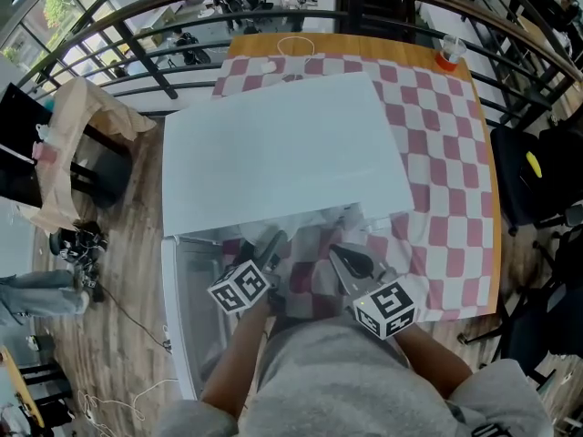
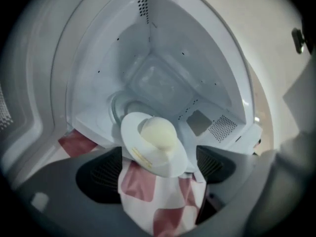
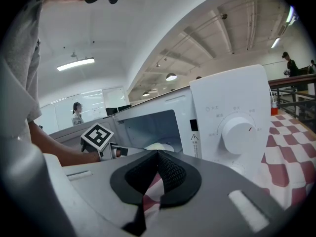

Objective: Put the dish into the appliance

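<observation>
Your left gripper (image 2: pixel 158 169) stands wide open at the mouth of the microwave (image 1: pixel 282 153). Both dark pads sit well out to either side of the dish (image 2: pixel 153 147) and neither touches it, so the plate rests on its own. It is a small white plate with a pale round bun (image 2: pixel 158 134) on it, and it lies at the very front of the cavity. Its far rim reaches toward the glass turntable (image 2: pixel 121 107), while its near rim seems to hang out over the checkered cloth (image 1: pixel 446 171). The pictures do not settle whether it sits flat or tips slightly toward you.

Your right gripper (image 3: pixel 158 157) is closed, pad against pad, with nothing between them. It hangs in front of the appliance, left of the control dial (image 3: pixel 238 134), and takes no part in the work. From its view the bun shows just inside the opening.

The carry and the release look done, but the placement looks only partly done, since the plate seems to be on the sill and not centred on the turntable. What is left, as I judge it, is to nudge the plate deeper until all of it is on the glass, draw your left gripper clear, and swing the door (image 1: pixel 193 321) shut; it stands open at your left. Go gently when you push, because a plate perched on the lip could tip the bun off
</observation>
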`<move>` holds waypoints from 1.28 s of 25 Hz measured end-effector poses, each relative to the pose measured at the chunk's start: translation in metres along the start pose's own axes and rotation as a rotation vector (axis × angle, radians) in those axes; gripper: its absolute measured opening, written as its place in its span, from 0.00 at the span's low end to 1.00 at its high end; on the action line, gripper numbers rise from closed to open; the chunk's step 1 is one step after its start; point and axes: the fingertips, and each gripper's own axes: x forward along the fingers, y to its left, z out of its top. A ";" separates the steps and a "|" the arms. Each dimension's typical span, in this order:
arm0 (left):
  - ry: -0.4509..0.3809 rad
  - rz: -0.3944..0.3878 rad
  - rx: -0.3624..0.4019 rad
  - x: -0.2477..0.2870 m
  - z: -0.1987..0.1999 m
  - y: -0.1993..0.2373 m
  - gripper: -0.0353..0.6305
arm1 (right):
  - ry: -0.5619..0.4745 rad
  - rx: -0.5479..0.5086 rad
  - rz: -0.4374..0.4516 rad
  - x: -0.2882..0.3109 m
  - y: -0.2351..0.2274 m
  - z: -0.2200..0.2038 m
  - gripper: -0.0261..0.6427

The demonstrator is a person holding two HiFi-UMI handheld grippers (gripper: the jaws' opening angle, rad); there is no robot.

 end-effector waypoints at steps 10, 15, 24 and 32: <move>-0.044 0.178 0.417 -0.016 -0.021 -0.007 0.77 | -0.001 -0.014 -0.005 -0.006 0.000 -0.002 0.04; -0.040 0.237 0.463 -0.003 -0.020 -0.003 0.76 | 0.002 -0.032 -0.007 -0.010 0.000 -0.003 0.04; -0.014 0.290 0.481 0.013 -0.008 0.004 0.69 | 0.001 -0.028 -0.020 -0.012 -0.002 -0.006 0.04; -0.006 0.320 0.525 0.017 0.001 0.001 0.53 | 0.007 -0.022 -0.031 -0.012 -0.008 -0.010 0.04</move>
